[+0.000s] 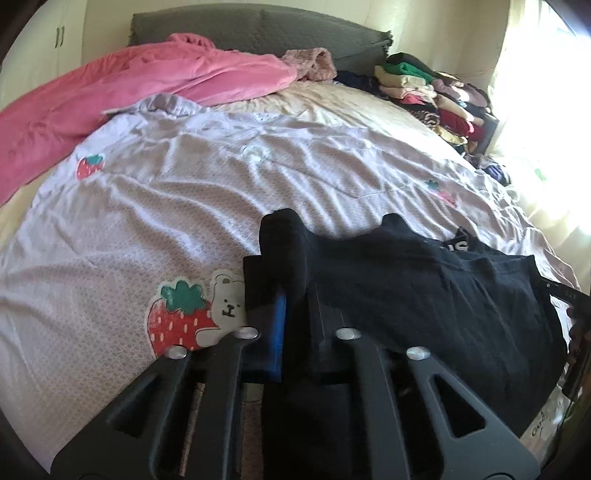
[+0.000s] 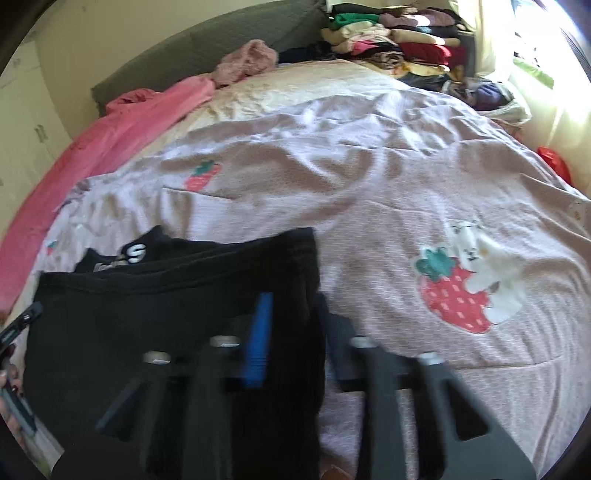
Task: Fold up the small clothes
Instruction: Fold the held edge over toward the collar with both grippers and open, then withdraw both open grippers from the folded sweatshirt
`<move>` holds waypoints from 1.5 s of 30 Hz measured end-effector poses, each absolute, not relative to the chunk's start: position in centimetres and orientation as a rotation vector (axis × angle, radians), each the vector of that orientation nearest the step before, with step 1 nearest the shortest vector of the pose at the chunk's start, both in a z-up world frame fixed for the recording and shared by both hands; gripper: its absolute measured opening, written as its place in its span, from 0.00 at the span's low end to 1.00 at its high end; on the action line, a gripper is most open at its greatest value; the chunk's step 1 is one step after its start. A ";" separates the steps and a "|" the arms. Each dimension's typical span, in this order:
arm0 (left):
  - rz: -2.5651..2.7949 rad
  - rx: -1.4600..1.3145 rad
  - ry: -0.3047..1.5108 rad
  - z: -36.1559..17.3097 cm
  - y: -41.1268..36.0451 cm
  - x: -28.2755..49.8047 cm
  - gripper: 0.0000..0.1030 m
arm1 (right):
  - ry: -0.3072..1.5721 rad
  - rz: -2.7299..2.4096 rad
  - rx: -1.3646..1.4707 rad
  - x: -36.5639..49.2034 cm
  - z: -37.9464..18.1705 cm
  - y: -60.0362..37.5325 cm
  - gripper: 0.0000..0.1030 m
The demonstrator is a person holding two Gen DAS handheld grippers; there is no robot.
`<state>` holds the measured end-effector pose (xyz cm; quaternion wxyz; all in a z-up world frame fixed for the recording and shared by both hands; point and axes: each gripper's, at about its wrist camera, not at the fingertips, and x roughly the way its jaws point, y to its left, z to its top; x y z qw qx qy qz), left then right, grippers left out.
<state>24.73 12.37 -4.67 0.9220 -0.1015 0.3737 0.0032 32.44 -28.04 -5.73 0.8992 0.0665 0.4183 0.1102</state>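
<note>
A small black garment (image 1: 424,291) with white lettering lies near the front edge of the bed, on a pale pink cover (image 1: 192,229) with strawberry prints. My left gripper (image 1: 291,295) is shut on the garment's left edge, with black cloth draped over its fingers. In the right wrist view the same black garment (image 2: 177,317) fills the lower left, and my right gripper (image 2: 291,332) is shut on its right edge. The right gripper's tip shows at the far right of the left wrist view (image 1: 569,295).
A pink blanket (image 1: 110,96) lies along the bed's left side. A stack of folded clothes (image 1: 436,96) sits at the far right corner by a bright window. A grey headboard (image 1: 258,29) stands behind. The strawberry cover (image 2: 406,184) spreads ahead.
</note>
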 end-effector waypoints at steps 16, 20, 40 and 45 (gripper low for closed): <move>0.062 -0.267 0.793 -5.8 14.5 25.5 0.05 | 0.843 0.144 0.072 33.6 -6.1 -27.6 0.08; 0.083 -0.235 0.796 -5.8 14.3 25.4 0.11 | 0.856 0.112 0.040 33.5 -6.8 -27.2 0.11; 0.094 -0.215 0.761 -3.7 13.4 24.0 0.38 | 0.795 0.114 0.041 30.4 -3.6 -27.1 0.81; 0.067 -0.202 0.730 -2.2 12.1 23.1 0.51 | 0.777 0.179 0.032 28.8 -2.4 -25.8 0.84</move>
